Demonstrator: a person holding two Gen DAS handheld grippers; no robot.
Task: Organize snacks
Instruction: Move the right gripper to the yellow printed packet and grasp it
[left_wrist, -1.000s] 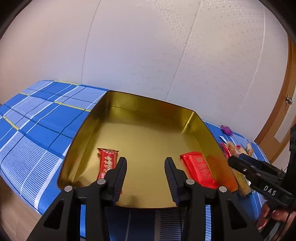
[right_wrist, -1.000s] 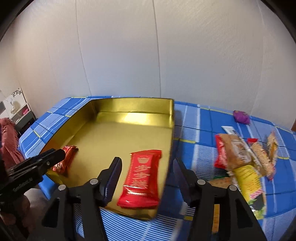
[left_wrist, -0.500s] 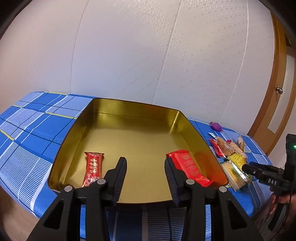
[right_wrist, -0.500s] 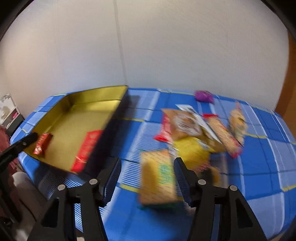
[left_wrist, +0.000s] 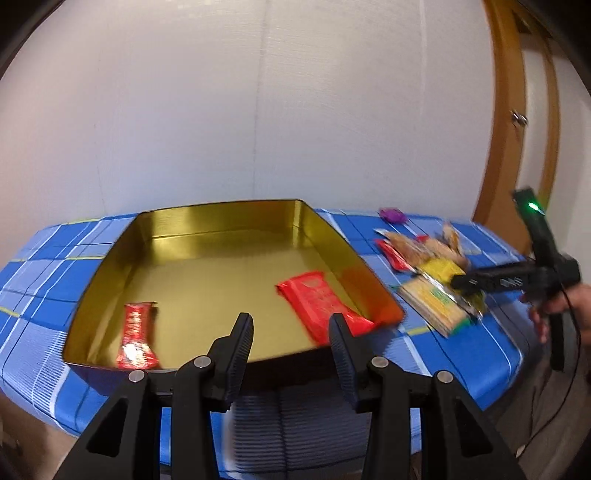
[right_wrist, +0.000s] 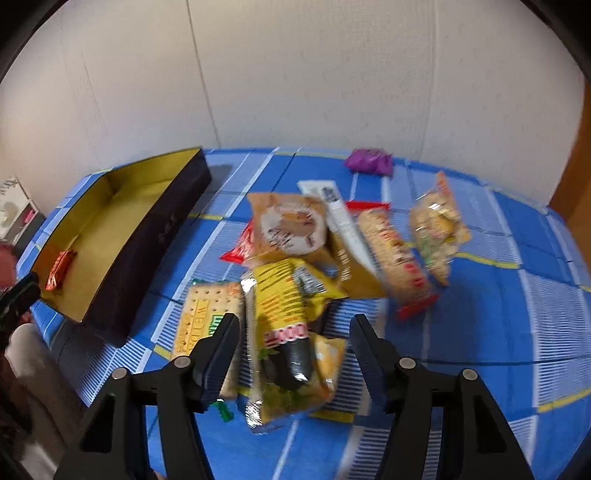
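snacks (right_wrist: 291, 306), one cracker pack (right_wrist: 207, 314) lettered "wei…"; both tongs (left_wrist: 291, 332) (right_wrist: 293, 332) half-open, empty

Motion blur smears the snack pile (right_wrist: 295, 280) at the right wrist view's centre, leaving most wrapper print unreadable. At its left edge, the left tool (right_wrist: 16, 299) is cut off.

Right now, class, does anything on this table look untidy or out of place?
Yes. Most snacks lie in a loose, overlapping heap on the cloth beside the tin, and one purple packet sits apart near the wall. Only two red packets are in the tin.
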